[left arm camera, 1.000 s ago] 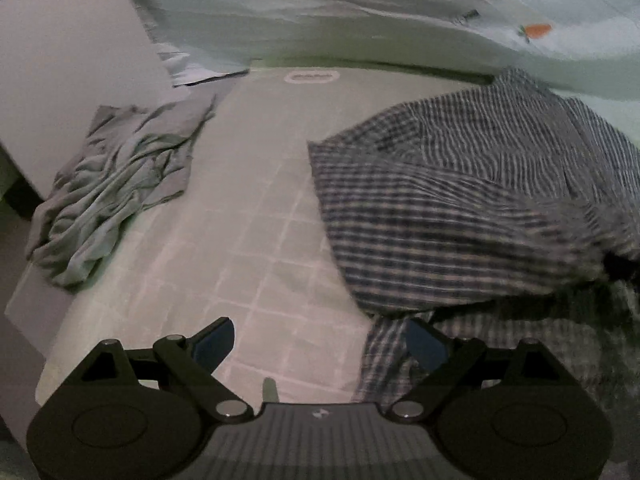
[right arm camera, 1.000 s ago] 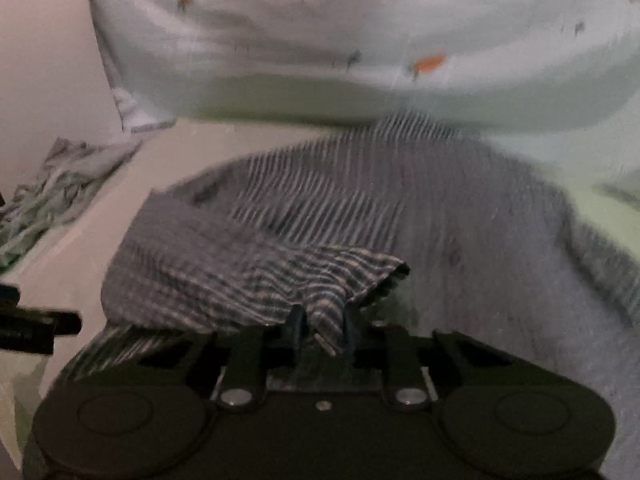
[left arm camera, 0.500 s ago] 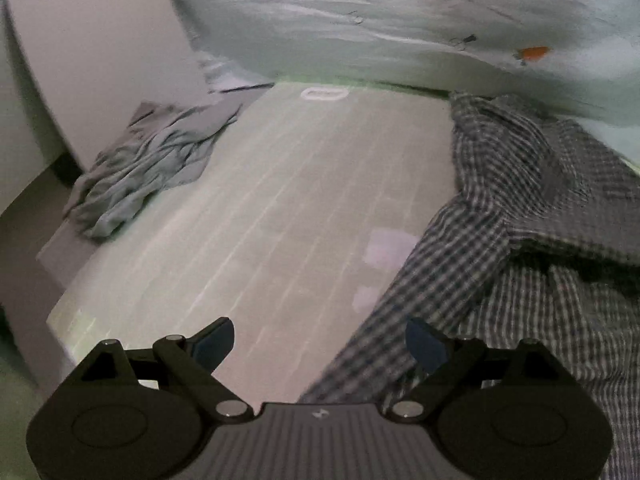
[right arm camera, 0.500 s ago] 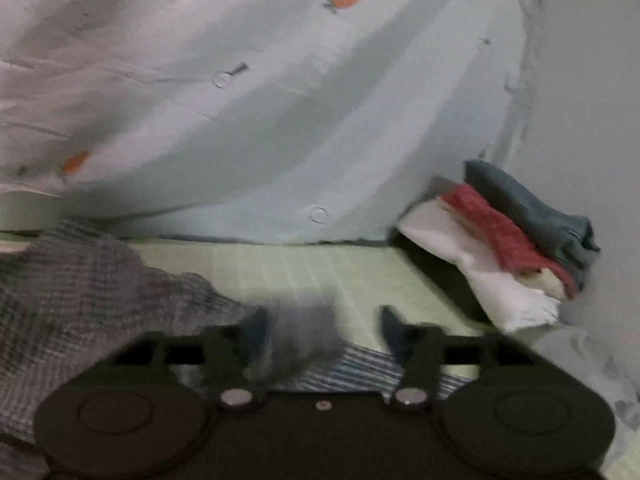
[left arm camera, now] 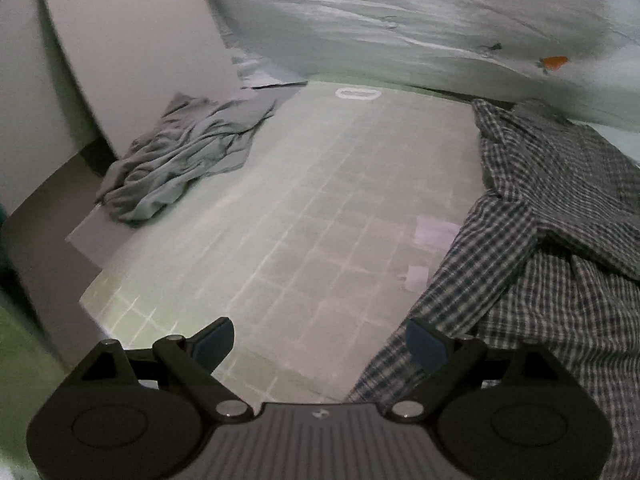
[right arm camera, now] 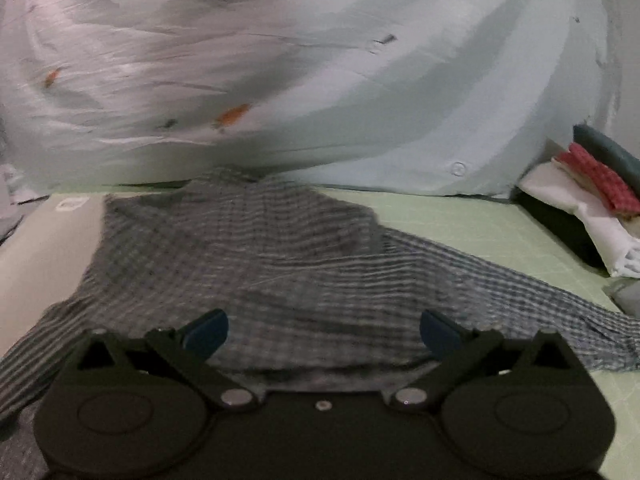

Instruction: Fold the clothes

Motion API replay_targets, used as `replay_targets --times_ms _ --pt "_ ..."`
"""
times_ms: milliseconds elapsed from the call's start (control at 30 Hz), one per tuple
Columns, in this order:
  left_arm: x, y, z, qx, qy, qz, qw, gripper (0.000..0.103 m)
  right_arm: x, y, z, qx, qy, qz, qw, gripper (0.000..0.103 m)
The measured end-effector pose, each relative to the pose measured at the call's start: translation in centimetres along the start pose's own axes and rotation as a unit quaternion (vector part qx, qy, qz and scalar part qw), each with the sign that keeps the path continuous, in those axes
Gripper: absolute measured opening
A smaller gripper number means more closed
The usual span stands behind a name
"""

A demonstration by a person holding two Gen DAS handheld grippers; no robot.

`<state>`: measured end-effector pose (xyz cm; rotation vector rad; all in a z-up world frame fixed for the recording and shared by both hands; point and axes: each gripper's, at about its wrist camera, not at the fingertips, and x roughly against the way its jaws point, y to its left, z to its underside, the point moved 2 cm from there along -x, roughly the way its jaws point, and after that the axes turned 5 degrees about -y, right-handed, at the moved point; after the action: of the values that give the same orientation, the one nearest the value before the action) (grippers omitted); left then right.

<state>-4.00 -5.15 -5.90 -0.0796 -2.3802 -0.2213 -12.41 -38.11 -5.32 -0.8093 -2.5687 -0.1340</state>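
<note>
Both grippers' jaws spread, right gripper [right arm camera: 322, 330] opening, above rumpled checked shirt [right arm camera: 256, 264]; left gripper [left arm camera: 320, 340] empty.

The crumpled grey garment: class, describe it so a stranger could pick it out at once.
Start at the pale gridded mat covering the bed. At its far left edge, below the tilted white board, lies the crumpled grey garment. It is plain and bunched, unlike the dark checked shirt on the right.
</note>
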Motion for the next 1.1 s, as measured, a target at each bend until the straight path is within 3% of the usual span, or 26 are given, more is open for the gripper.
replay_targets --times_ms 133,233,367,567,833,967,1100 --pt "-1.4 2.6 0.2 -0.042 -0.004 0.035 0.9985 0.093 2.1 4.0 1.4 -0.019 0.009 0.008 1.000 0.103" --pt "-2.2 5.4 -0.1 -0.061 -0.004 0.064 0.9961 0.093 3.3 8.5 3.0 -0.023 0.045 0.015 0.999 0.103" --pt "-3.1 8.8 -1.0 -0.095 -0.022 0.117 0.9883 0.093 6.3 15.0 5.5 -0.025 0.051 0.000 0.998 0.103" --pt "-4.2 12.9 -1.0 -0.143 -0.028 0.150 0.9780 0.093 8.7 22.4 7.7 -0.064 0.070 -0.009 0.995 0.102" --pt "-5.2 15.2 -0.9 -0.170 -0.026 0.179 0.9687 0.093 8.8 27.3 9.1 -0.090 0.116 -0.053 0.988 0.052" --pt "-5.2 15.3 -1.0 -0.171 -0.030 0.185 0.9674 0.093 8.6 27.6 9.7 -0.115 0.131 -0.078 0.982 0.047" --pt "-5.2 14.6 -1.2 -0.169 -0.027 0.194 0.9661 0.093 8.6 27.3 9.8 -0.123 0.138 -0.103 0.977 0.014"
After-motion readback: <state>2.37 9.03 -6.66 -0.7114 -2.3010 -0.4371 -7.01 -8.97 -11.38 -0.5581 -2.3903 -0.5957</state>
